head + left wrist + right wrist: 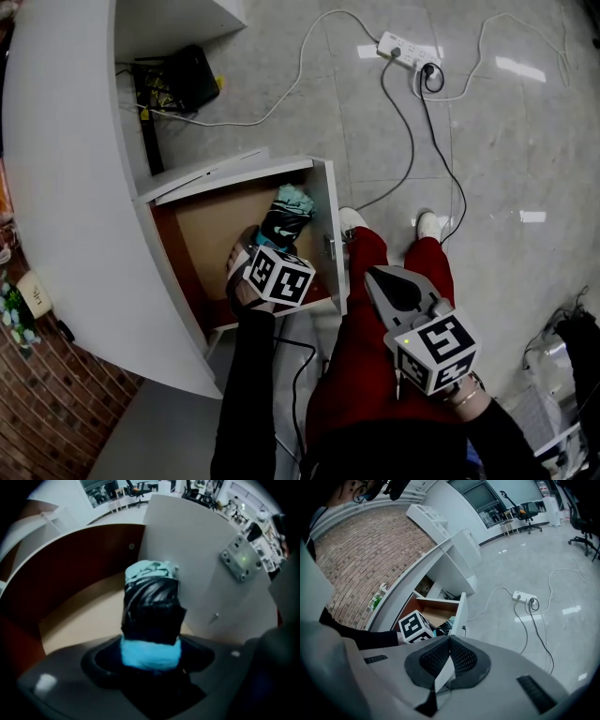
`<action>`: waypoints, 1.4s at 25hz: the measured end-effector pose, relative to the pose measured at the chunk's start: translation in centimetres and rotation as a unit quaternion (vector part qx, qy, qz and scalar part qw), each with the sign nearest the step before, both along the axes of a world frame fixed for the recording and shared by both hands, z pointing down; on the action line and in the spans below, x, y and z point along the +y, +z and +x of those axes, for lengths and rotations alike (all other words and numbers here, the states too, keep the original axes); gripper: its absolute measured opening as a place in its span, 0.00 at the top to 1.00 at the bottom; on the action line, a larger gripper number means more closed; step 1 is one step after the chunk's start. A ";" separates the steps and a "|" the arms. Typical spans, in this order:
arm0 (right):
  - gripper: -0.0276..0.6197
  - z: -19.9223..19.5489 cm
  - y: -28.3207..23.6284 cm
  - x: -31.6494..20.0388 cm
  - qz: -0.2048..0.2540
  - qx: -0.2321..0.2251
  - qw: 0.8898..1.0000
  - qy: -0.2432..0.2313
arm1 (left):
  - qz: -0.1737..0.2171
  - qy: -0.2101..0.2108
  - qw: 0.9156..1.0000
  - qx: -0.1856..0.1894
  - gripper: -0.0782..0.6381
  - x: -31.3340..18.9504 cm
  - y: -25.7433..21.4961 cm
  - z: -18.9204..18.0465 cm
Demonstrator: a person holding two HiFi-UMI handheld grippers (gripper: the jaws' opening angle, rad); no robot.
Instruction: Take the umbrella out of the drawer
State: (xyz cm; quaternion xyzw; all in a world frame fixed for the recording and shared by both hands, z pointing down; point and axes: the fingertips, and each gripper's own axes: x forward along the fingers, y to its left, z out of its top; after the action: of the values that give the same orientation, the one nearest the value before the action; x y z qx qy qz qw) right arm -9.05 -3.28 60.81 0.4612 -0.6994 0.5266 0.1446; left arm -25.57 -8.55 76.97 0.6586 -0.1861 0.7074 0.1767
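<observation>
Clearly the lift-out is the step in hand. The white curved worktop [66,187] runs down the left of the head view, and its drawer [328,211] stands pulled out toward the person, its brown bottom bare over most of its area. The umbrella [284,217], folded short, with black cloth and a pale turquoise end, is inside the drawer, in the corner near the white front panel. From the head view I cannot tell whether it rests on the bottom or is already raised a little.

The left gripper [255,246] reaches down into the drawer and is clenched round the umbrella. In the left gripper view its jaws [151,653] close on the bright blue band at the near end, and the dark folded body [151,606] sticks out ahead of them, just beside the inside of the front panel. The right gripper [394,286] hangs outside the drawer, above the person's red-trousered legs and well apart from the umbrella. In the right gripper view its jaws [449,656] meet with nothing between them.

As I judge it, the grasp is made and the removal itself is not yet done. The next move calls for raising the left gripper straight up until the umbrella's far end clears the front panel and the drawer's rim, then bringing it away toward the person. The grip sits on one end only, so the long body may swing or catch on the panel.
</observation>
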 end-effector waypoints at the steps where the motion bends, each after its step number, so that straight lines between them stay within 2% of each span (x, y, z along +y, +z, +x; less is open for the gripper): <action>1: 0.96 0.0 0.1 0.0 -0.001 0.000 1.000 0.000 | 0.002 0.001 1.000 -0.004 0.43 0.0 0.1 0.0; 8: 0.96 0.3 0.5 0.2 -0.004 0.006 1.000 -0.010 | 0.050 0.015 0.997 -0.060 0.43 -0.3 0.9 -0.4; 11: 0.96 0.4 0.5 0.2 -0.004 0.010 1.000 -0.016 | 0.070 0.014 0.995 -0.072 0.44 -0.6 0.9 -0.5; 21: 0.96 0.6 0.1 1.3 -0.004 0.023 0.999 -0.044 | 0.078 -0.019 0.997 -0.007 0.52 -1.1 -0.5 0.4; 27: 0.96 0.5 -0.8 1.5 0.006 0.029 0.998 -0.060 | 0.103 -0.070 0.992 0.028 0.52 -2.0 -2.8 1.0; 35: 0.96 0.3 -2.9 0.5 0.030 0.030 0.997 -0.070 | 0.134 -0.096 0.985 0.043 0.52 -2.5 -6.3 1.1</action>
State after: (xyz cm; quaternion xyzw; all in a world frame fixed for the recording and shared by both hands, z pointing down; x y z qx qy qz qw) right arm -8.77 -2.76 57.88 0.4312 -0.7408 0.4795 0.1881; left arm -24.43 -11.10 70.62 0.6853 -0.3339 0.6265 0.1622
